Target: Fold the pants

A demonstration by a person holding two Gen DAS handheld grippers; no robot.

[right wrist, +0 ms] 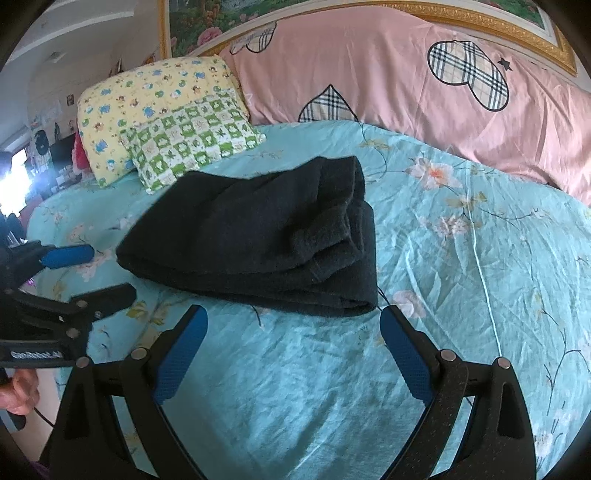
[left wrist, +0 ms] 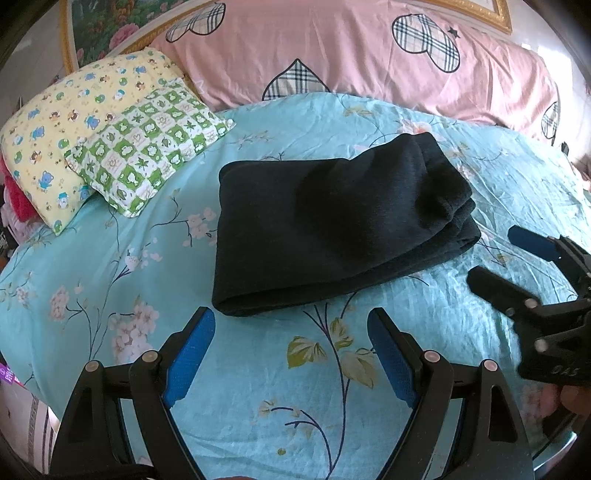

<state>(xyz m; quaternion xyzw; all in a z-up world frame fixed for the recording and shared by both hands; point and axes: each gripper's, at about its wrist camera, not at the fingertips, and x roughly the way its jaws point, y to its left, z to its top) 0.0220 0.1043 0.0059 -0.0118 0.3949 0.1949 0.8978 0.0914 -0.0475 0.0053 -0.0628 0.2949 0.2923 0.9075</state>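
Observation:
The black pants [left wrist: 332, 221] lie folded in a thick stack on the turquoise floral bedsheet [left wrist: 258, 387]; they also show in the right wrist view [right wrist: 266, 240]. My left gripper [left wrist: 291, 321] is open and empty, just short of the stack's near edge. My right gripper [right wrist: 293, 317] is open and empty, just short of the stack's near right corner. The right gripper also shows at the right of the left wrist view [left wrist: 495, 254], open. The left gripper shows at the left of the right wrist view [right wrist: 107, 271], open.
A yellow cartoon pillow [left wrist: 74, 122] and a green checked pillow [left wrist: 147, 144] lie at the back left. A pink quilt with plaid hearts [left wrist: 351, 55] runs along the back, under a gold-framed picture [right wrist: 480, 22]. The bed's edge drops off at the left [left wrist: 22, 387].

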